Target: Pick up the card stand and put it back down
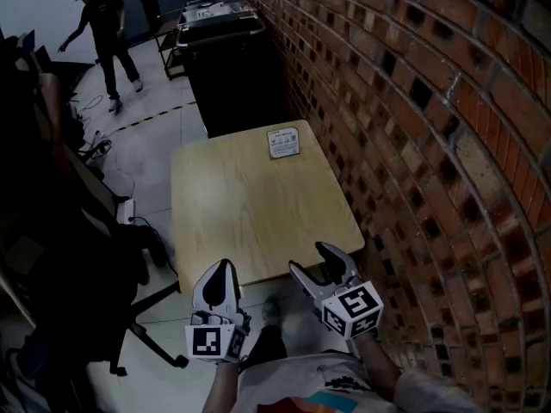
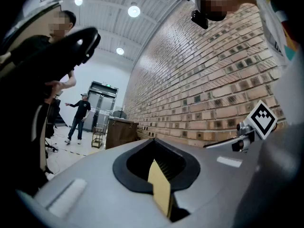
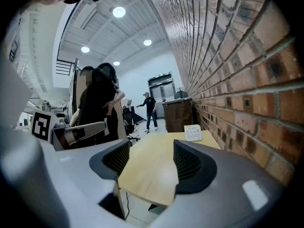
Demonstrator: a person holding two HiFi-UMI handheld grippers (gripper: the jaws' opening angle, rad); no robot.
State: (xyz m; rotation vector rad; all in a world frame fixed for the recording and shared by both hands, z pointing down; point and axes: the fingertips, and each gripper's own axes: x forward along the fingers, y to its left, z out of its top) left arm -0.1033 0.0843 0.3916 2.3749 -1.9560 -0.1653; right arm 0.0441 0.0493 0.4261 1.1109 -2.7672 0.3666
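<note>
One card stand [image 1: 283,142], small, square and pale, print too small to read, sits at 1 o'clock on the matt light-wood surface [image 1: 250,213], beside a rough brick wall [image 1: 413,101]. Left gripper [image 1: 221,269], 7 o'clock: jaws together, empty. Right gripper [image 1: 308,258], 5 o'clock: ribbed black jaws partway apart, empty.

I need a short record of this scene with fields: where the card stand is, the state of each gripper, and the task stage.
card stand: standing at the far end of the table, near the brick wall
left gripper: shut, empty, at the table's near edge
right gripper: open, empty, at the near edge
task stage: not begun; card stand untouched
</note>
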